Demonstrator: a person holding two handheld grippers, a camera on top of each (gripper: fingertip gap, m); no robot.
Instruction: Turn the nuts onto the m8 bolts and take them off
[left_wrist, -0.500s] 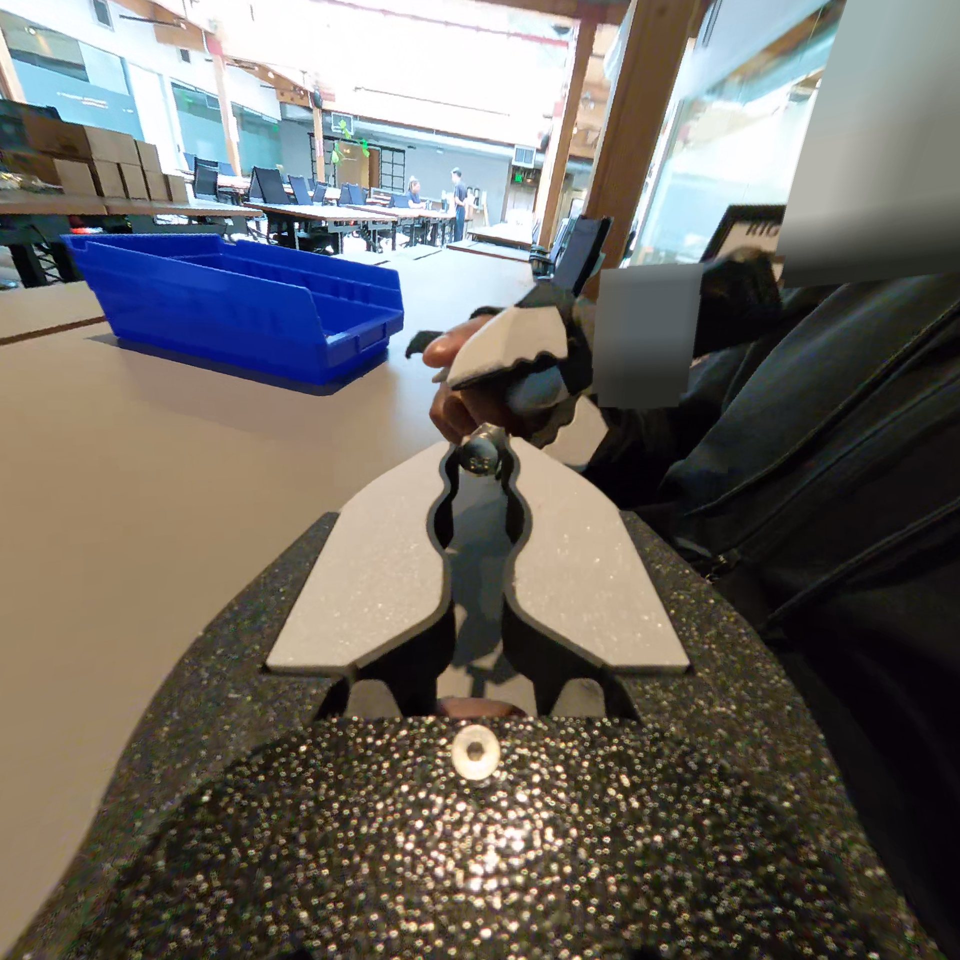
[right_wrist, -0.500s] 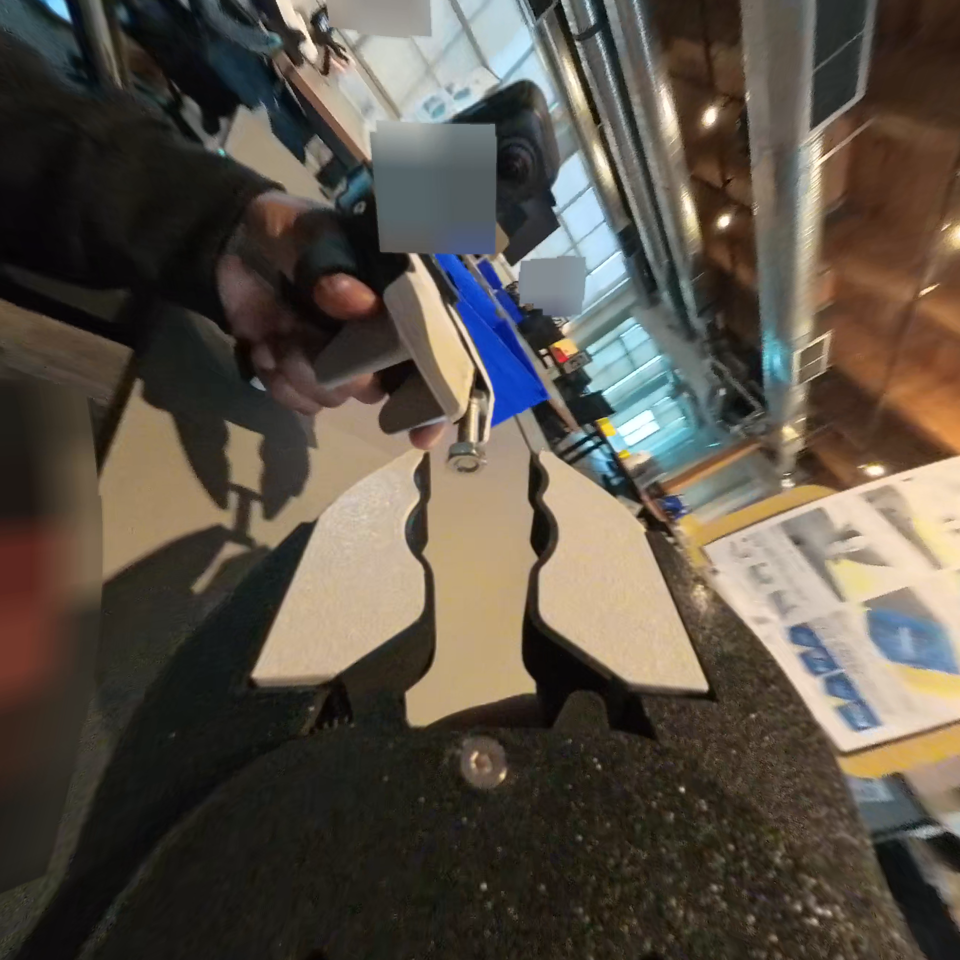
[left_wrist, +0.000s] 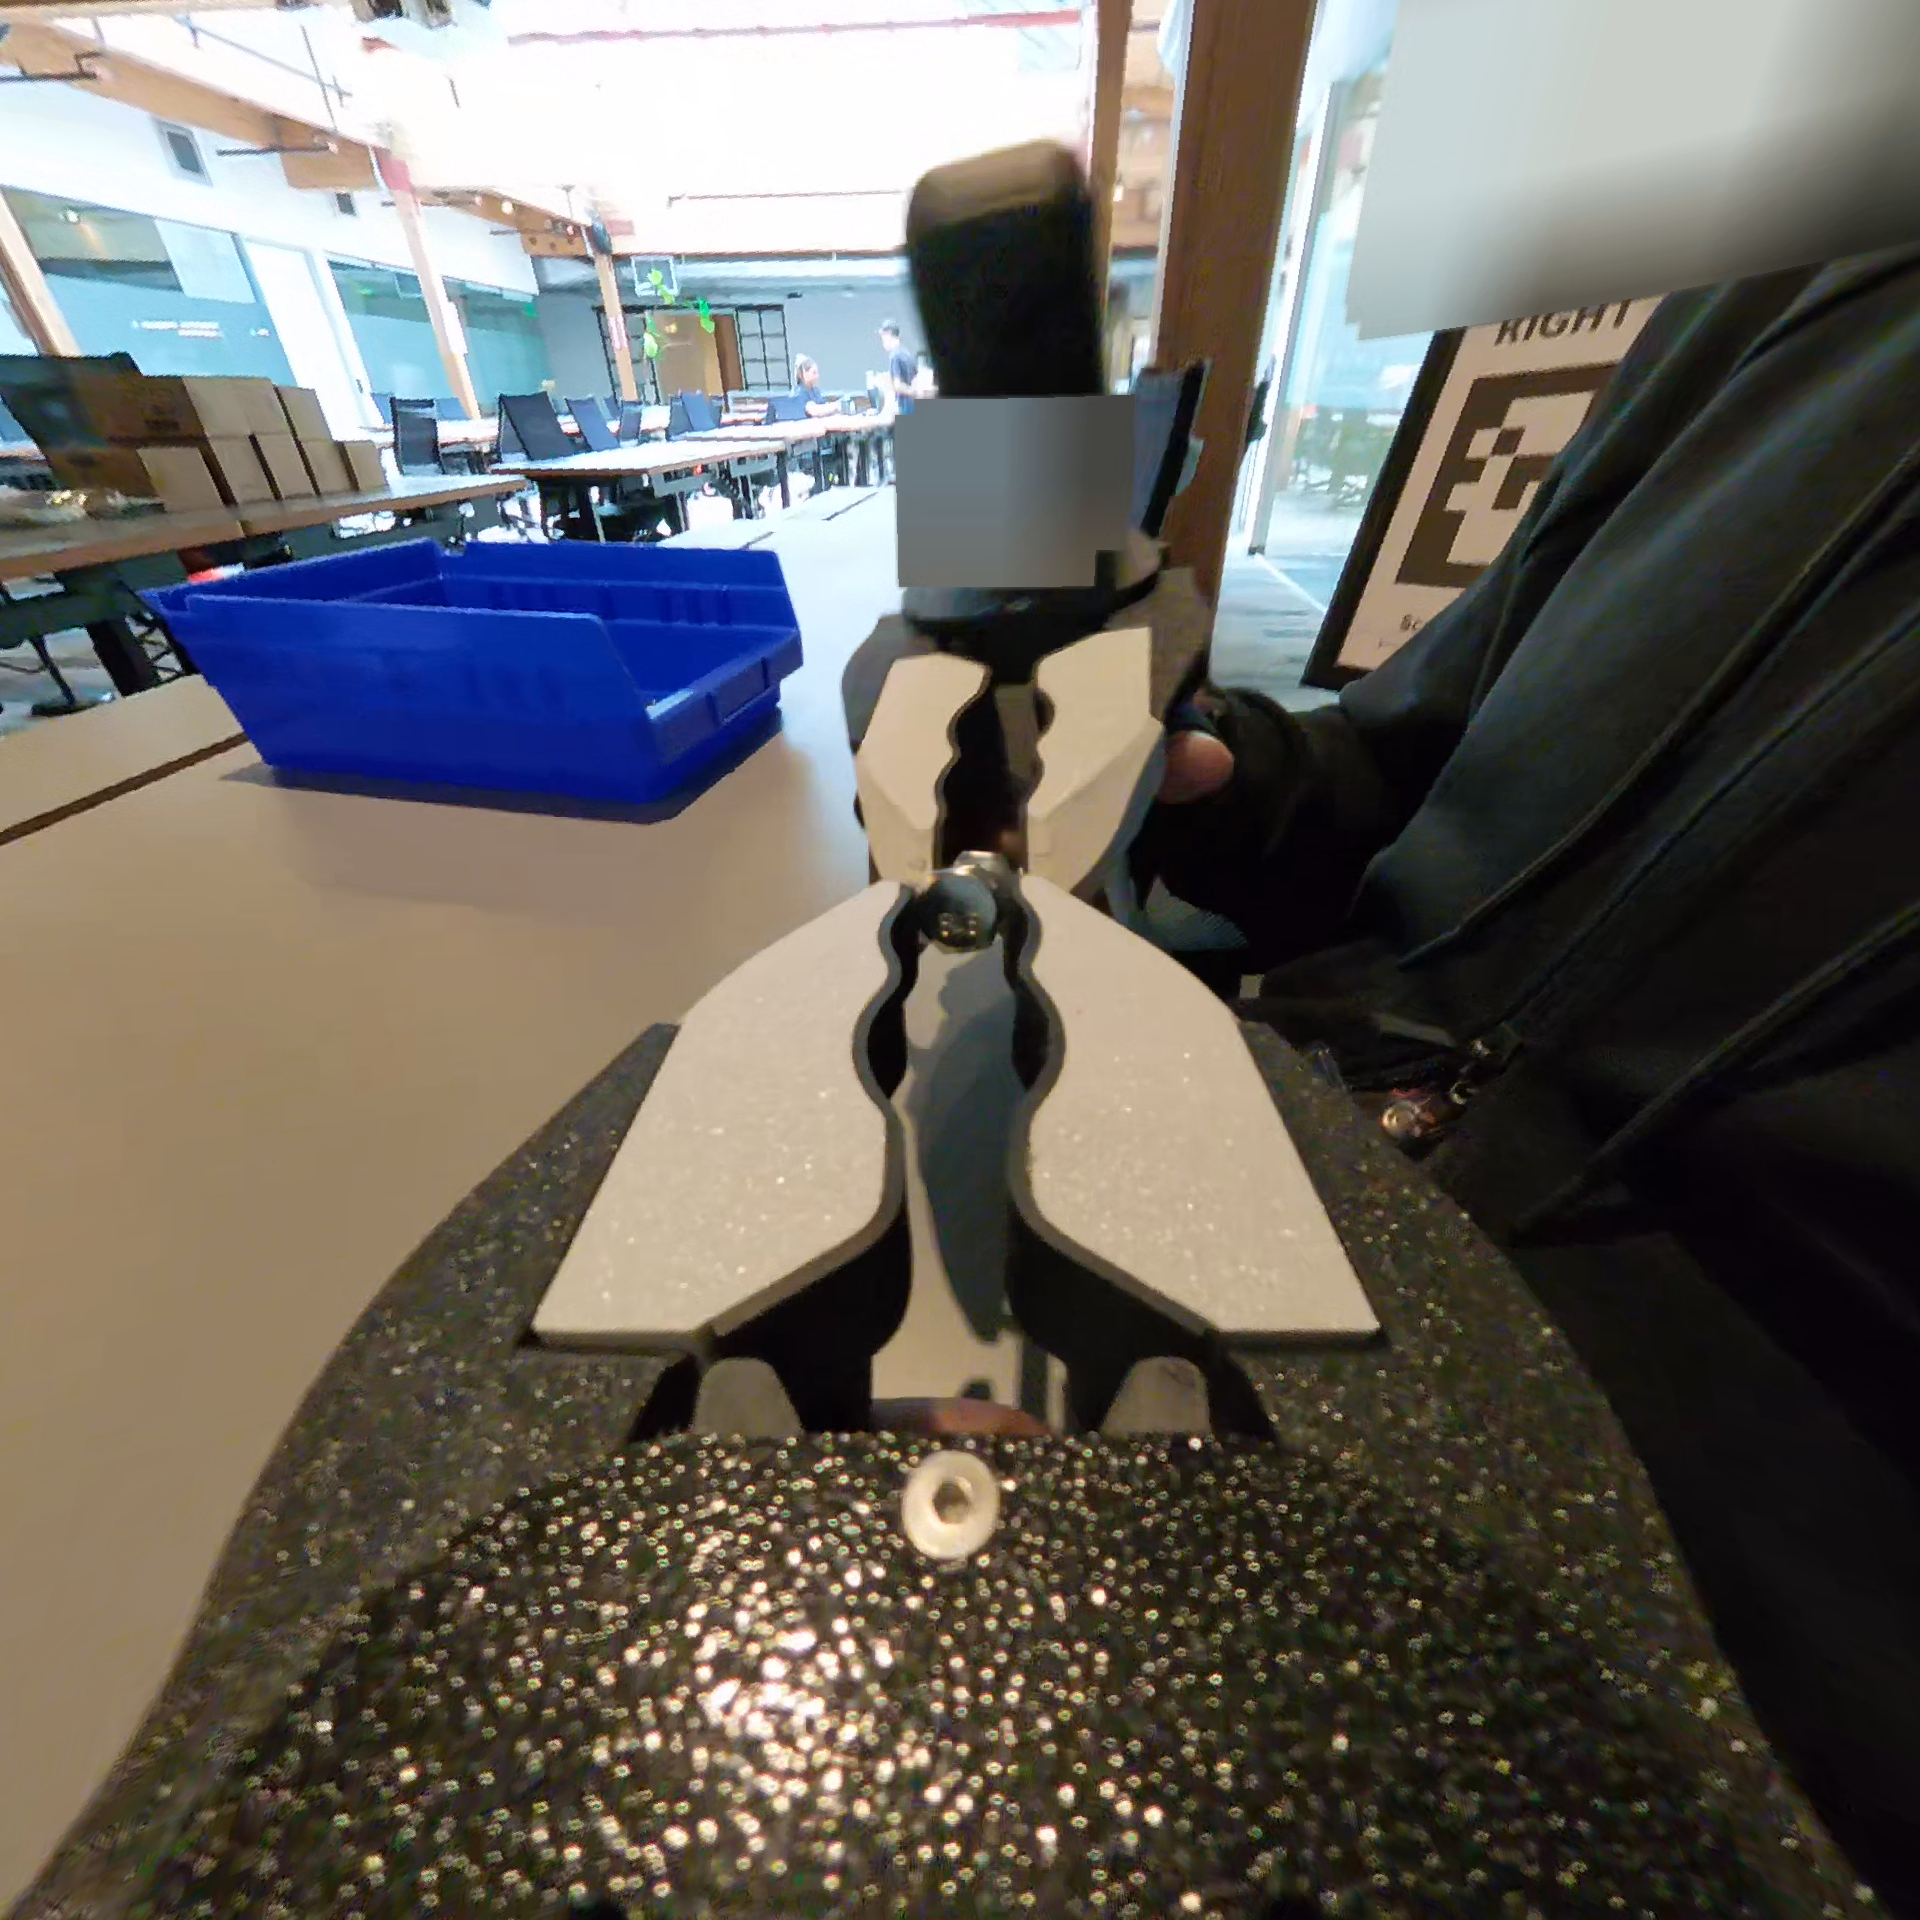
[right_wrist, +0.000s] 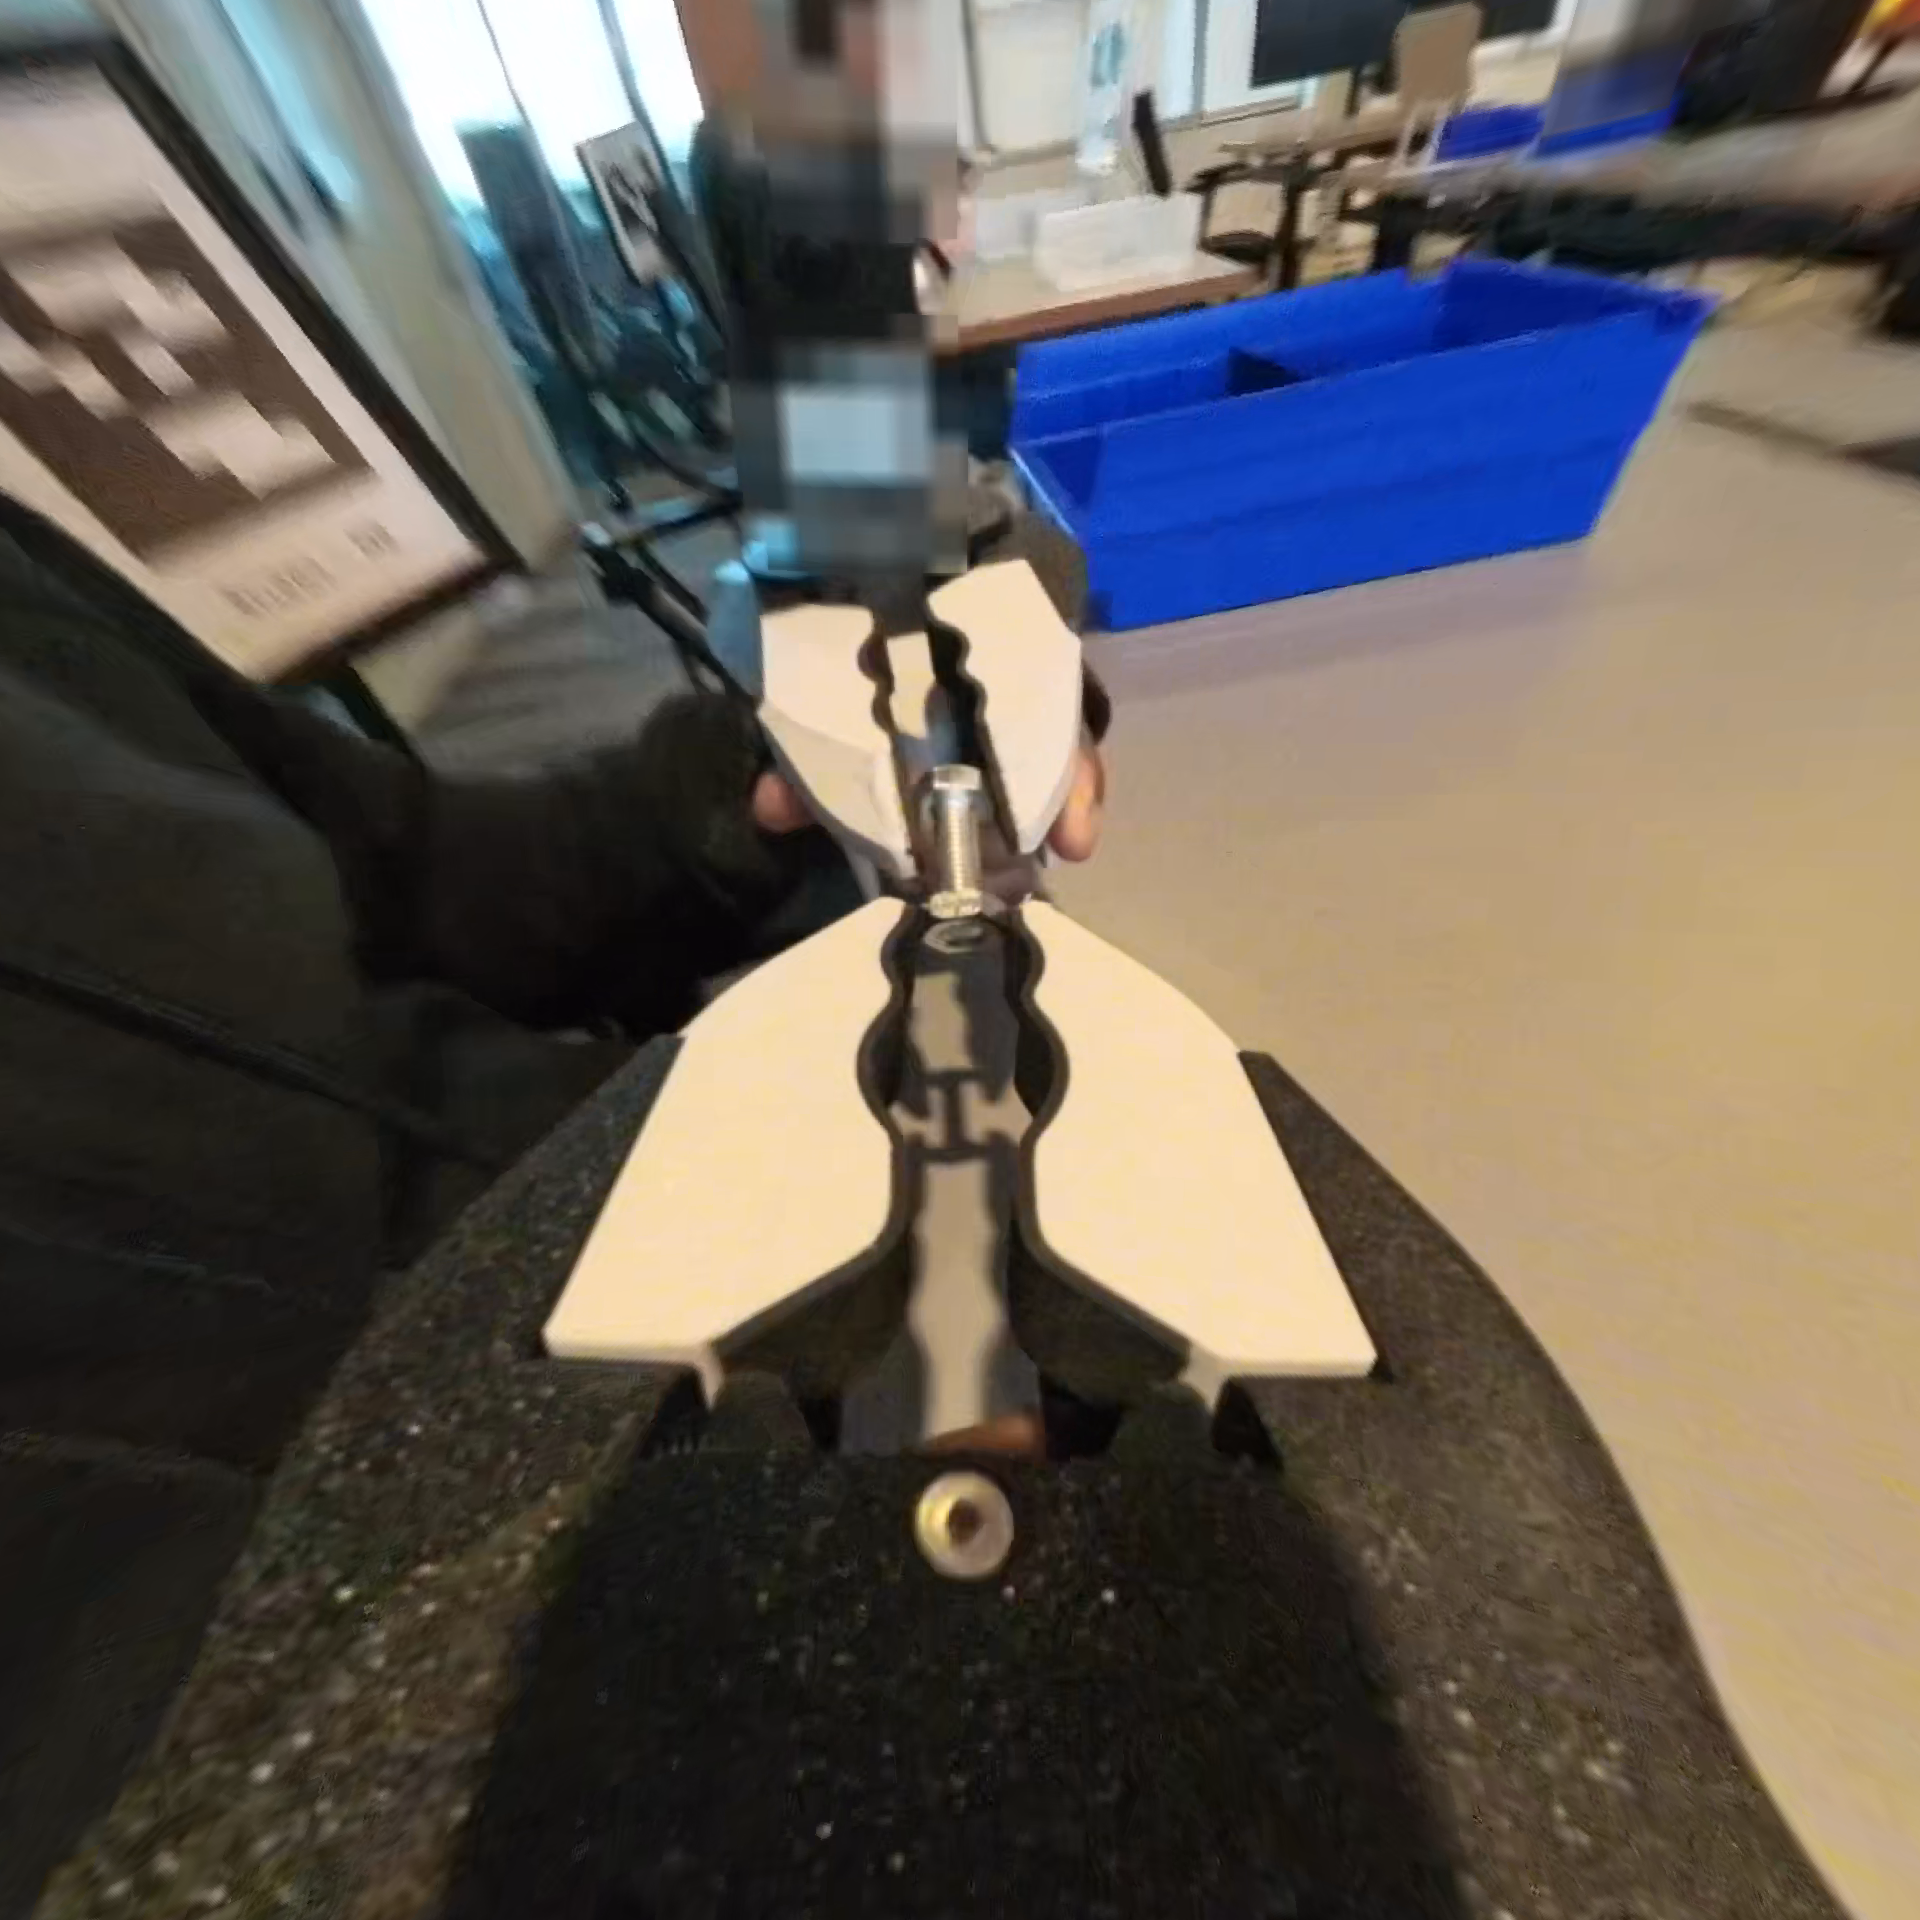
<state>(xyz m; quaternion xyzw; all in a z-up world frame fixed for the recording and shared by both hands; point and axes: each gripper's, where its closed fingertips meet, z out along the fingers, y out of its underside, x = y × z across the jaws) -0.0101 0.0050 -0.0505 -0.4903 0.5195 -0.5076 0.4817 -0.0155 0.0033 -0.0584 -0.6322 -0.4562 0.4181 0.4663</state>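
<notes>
My left gripper (left_wrist: 958, 914) is shut on the head of a silver M8 bolt (left_wrist: 961, 922) and holds it above the table. The bolt's shank points away toward my right gripper (left_wrist: 987, 821), which faces it tip to tip. In the right wrist view, my right gripper (right_wrist: 958, 914) is shut on a silver nut (right_wrist: 954, 902) at the near end of the threaded bolt (right_wrist: 948, 836). The bolt's head sits in the left gripper (right_wrist: 940, 774) beyond it. A hand holds each gripper.
A blue plastic bin (left_wrist: 488, 665) stands on the beige table (left_wrist: 312, 1039) to the far left; it also shows in the right wrist view (right_wrist: 1330, 447). A person's dark jacket (left_wrist: 1610, 831) fills the right side. A framed black-and-white marker board (left_wrist: 1486, 488) stands behind.
My right gripper was open and tilted upward beside the bolt. It has swung round to face the left gripper and shut on the nut. The left gripper still holds the bolt.
</notes>
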